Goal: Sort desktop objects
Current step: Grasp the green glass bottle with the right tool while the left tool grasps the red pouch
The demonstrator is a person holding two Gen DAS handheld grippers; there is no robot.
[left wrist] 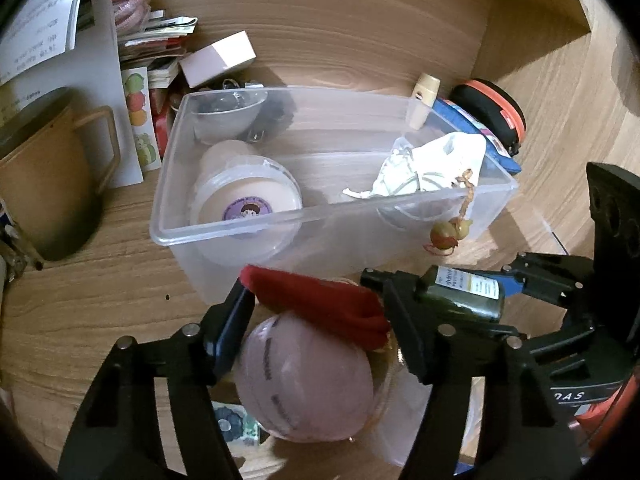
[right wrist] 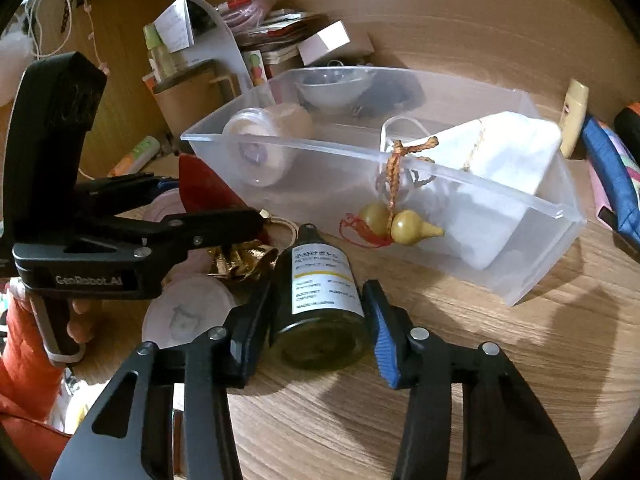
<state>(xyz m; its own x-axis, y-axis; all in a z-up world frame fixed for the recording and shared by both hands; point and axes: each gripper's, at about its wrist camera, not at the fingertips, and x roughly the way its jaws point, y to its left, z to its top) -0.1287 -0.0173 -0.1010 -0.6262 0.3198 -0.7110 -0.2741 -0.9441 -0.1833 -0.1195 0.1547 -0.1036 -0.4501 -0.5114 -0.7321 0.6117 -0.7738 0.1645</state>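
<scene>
Left hand-held gripper (left wrist: 320, 320): down low over the tabletop (left wrist: 100, 312), its fingers on either side of a red pouch (left wrist: 324, 306), jaws about half spread; the left pad touches the pouch's edge, but a firm pinch cannot be told.
Pink ball (left wrist: 304, 380): sits right under the pouch, between the left fingers, nearer the camera.
Right hand-held gripper (right wrist: 320, 312): fingers bracket a dark green bottle (right wrist: 320, 300) lying on its side; the black left pad looks to be against the glass, the blue right pad sits just beside it, so contact on both sides cannot be told.
Bottle: on the tabletop just in front of the clear bin (right wrist: 552, 208), white label up, neck pointing toward the bin.
Bin: holds a lidded tub (left wrist: 248, 204), a clear bowl (left wrist: 228, 116) and a white pouch (left wrist: 432, 164).
Gourd charm (right wrist: 396, 222): hangs by its braided cord over the bin's near wall, outside.
Gold wrapper (right wrist: 240, 262): crumpled on the tabletop by the bottle's neck.
Round lid (right wrist: 188, 316): flat on the tabletop left of the bottle.
Far left: a tan jug (left wrist: 52, 188) and a stack of papers (left wrist: 156, 40).
Far right: a black and orange case (left wrist: 492, 108).
</scene>
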